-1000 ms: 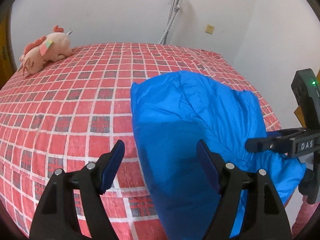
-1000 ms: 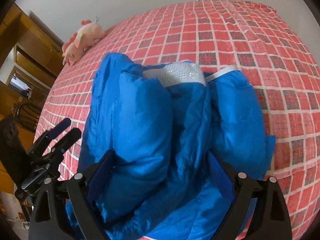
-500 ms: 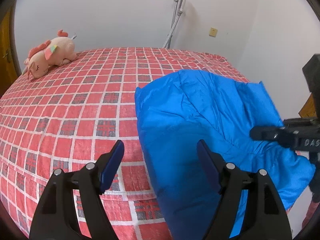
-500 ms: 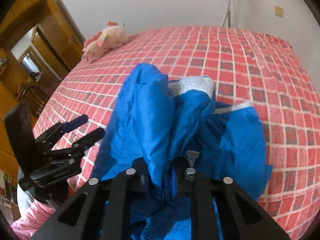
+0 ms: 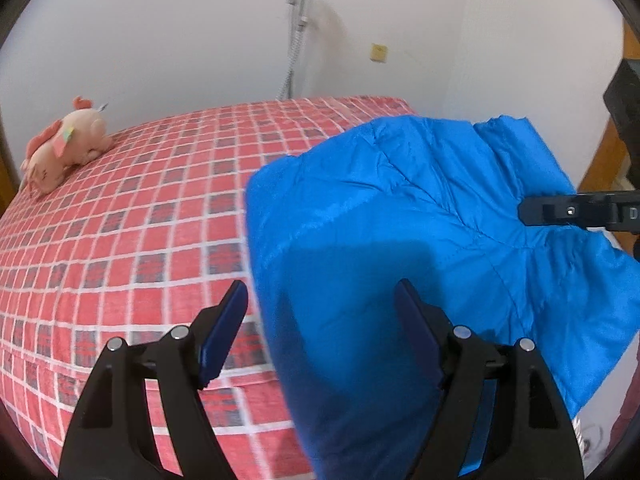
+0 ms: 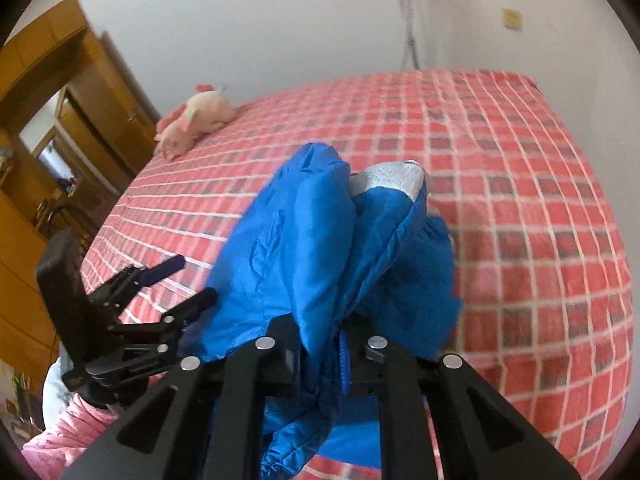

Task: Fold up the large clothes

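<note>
A blue padded jacket (image 5: 400,216) hangs lifted over the near edge of the bed. In the right wrist view it (image 6: 320,240) bunches up, with a patch of silver lining (image 6: 386,176) at its top. My right gripper (image 6: 324,356) is shut on the jacket's bunched cloth and holds it up; it also shows in the left wrist view (image 5: 532,210) at the right edge. My left gripper (image 5: 320,320) is open, its jaws on either side of the jacket's near left edge without closing on it; it also shows in the right wrist view (image 6: 188,284).
The bed has a red checked cover (image 5: 120,220). A pink plush toy (image 5: 64,152) lies at its far left corner. A metal stand (image 5: 296,32) leans on the white back wall. Wooden doors and furniture (image 6: 60,128) stand left of the bed.
My right gripper closed on the jacket and lifted it off the bed. The jacket bunched together and rose. My left gripper stayed open beside it.
</note>
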The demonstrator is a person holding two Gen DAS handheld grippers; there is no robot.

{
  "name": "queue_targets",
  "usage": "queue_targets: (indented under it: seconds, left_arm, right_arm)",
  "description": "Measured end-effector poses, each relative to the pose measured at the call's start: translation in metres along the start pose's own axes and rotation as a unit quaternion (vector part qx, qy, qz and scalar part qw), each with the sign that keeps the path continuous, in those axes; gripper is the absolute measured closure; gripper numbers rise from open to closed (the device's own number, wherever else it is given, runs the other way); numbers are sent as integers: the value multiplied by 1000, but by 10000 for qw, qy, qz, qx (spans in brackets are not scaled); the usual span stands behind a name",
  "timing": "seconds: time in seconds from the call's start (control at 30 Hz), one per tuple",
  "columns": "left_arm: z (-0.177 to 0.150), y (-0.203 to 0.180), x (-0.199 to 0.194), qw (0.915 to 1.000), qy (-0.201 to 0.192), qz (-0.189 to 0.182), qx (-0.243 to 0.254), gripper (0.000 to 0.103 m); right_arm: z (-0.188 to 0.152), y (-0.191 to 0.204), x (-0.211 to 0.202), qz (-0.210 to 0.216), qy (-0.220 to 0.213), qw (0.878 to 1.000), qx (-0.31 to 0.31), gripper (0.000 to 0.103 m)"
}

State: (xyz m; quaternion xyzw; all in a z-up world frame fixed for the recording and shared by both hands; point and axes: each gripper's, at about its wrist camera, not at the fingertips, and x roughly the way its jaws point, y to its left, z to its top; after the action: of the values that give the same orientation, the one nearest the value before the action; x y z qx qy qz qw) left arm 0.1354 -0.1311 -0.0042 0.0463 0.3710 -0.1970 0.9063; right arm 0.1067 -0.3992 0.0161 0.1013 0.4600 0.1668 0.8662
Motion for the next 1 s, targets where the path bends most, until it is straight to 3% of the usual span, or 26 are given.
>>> queue_targets:
  seconds: [0.23,0.37,0.47,0.6,0.73,0.93,1.0]
  left_arm:
    - [-16,-26,26,9994,210,-114,262,26]
    - [-20,-22,35,9994,255,-194,142,25]
    - [-18,-21,33,9994,275,-166,118,25]
    - [-14,-9,17,9989,325,-343,-62,27]
    - [-18,-1,-2,9997,178,-159,-75,27]
    - [-30,2,-8,9996,262,-27,-32,26]
    - [-33,2,-8,9996,272,-27,-1,26]
  right_arm:
    - [-42,-58,41,158,279,9983,488,81]
    - [-52,-68,49,315,199,9975,602,79]
    - [-51,-63,39,160,164,9985,491,71]
    - [-47,-36,-2,-344,-202,9992,10,69]
    - [-42,6,-34,-382,-438,9966,-583,69]
    - [-50,58,-16,-48,87,9922,-1244,73]
    - [-58,58,-9,-246,242,9914,-1262,76]
